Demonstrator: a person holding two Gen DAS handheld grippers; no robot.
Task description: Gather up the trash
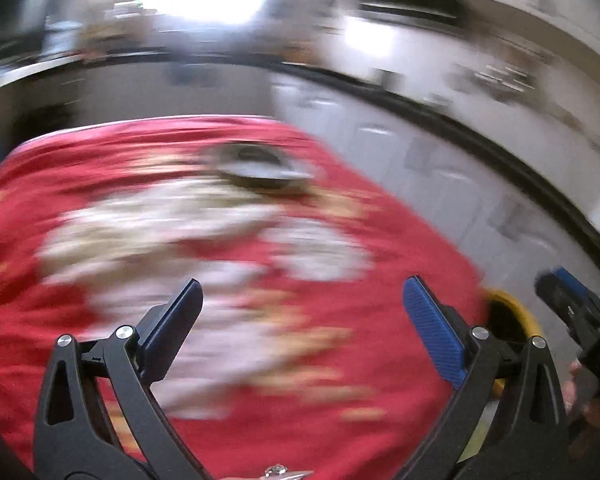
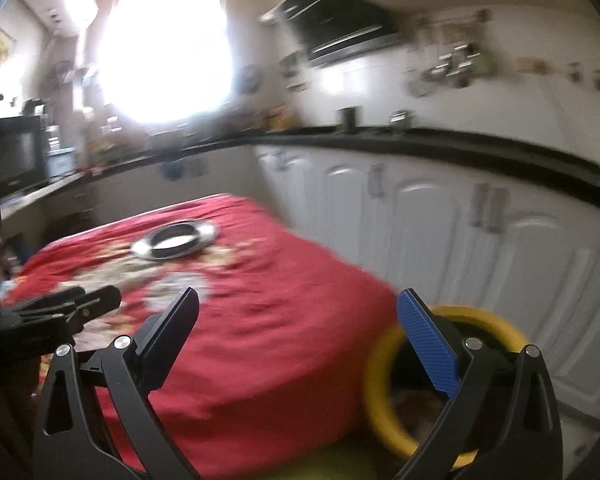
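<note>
- While both views are smeared by motion blur, the red cloth [image 2: 260, 320] with its pale flower pattern can be made out covering the table and filling most of the frame under your two grippers.
- White cabinets [image 2: 460, 232] under a dark counter [image 2: 420, 140] run along the right side of the room, well apart from the table.
- Your yellow bin [image 2: 384, 412] stands on the floor just beside the table's near right corner; some brownish contents show inside it, too blurred to identify. From the left wrist view only a strip of its rim [image 1: 516, 304] shows past the cloth edge.
- A metal dish [image 2: 174, 240] sits on the cloth toward the far end of the table.
- Your left gripper [image 1: 302, 320] hangs above the cloth with its jaws spread wide and nothing between them.
- Your right gripper [image 2: 298, 332] is likewise spread wide and empty, its blue finger over the bin's rim.
- No loose trash on the cloth can be told apart from the pattern in this blur.
</note>
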